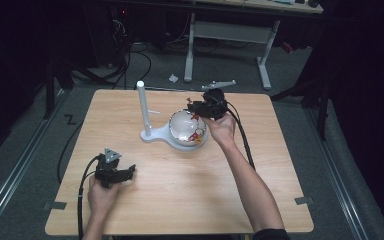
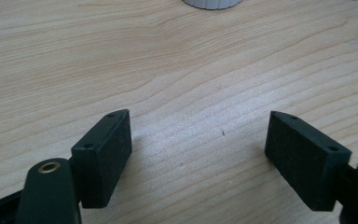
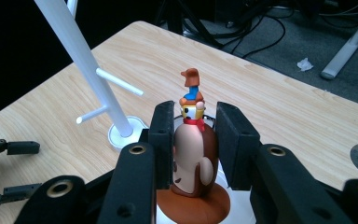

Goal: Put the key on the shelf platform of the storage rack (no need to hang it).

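Left hand-held gripper point(image 1: 128, 172) sitting lower left of high view, low over bare worktop point(image 1: 180, 200), jaws spread wide, gripping nothing; in its own view pads point(image 2: 103, 154) standing far apart above wood grain.

Right hand-held gripper point(image 1: 196, 106) working at upper centre, jaws narrowed around cartoon figure point(image 3: 193, 154), pads flanking brown body, contact unclear. Figure rising from bowl point(image 1: 186, 127), centre of worktop.

Bowl resting on white stand point(image 1: 145, 112), post with pegs, just left.
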`<state>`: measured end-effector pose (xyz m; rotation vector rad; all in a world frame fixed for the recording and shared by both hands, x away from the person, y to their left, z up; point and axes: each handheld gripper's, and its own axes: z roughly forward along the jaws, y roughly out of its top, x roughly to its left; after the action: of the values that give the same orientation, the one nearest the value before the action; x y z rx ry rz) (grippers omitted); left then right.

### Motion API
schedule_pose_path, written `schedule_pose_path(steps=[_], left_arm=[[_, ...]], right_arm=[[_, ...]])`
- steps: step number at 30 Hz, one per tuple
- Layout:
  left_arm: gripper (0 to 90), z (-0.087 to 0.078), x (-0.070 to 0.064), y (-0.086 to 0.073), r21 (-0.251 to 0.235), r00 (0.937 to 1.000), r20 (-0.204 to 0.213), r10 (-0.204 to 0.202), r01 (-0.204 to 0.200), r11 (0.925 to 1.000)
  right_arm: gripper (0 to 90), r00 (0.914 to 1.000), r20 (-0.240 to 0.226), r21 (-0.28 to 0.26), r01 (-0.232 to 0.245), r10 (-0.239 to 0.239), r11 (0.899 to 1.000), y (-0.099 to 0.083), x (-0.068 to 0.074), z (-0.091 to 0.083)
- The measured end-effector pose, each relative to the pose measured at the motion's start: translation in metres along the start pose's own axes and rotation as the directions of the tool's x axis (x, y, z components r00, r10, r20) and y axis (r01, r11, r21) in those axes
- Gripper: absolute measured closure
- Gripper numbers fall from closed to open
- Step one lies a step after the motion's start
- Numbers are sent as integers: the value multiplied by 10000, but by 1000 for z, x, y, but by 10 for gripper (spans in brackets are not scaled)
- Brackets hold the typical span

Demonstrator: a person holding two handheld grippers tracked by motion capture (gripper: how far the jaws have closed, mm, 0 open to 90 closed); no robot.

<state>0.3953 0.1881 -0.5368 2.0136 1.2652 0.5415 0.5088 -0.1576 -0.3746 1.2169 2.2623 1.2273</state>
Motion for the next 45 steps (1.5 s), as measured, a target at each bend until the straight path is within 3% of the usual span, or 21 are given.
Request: schedule_pose_path(steps=[19,31,36,45], left_arm=[[231,0,0,0,-1,10000,21,1,-1,10000],[231,0,0,0,12,10000,35,37,-37,10000],[231,0,0,0,13,10000,38,39,-39,10000],[231,0,0,0,5,10000,43,24,-24,10000]], right_arm=[[693,9999,38,64,101,-101,9999,7,3,18],[692,9995,310,-437,67,-54,9990,21,2,18],[692,9989,418,-147,203,-197,9997,17,2,22],[692,9981,209,359,570,-578,9977,-6,5,30]])
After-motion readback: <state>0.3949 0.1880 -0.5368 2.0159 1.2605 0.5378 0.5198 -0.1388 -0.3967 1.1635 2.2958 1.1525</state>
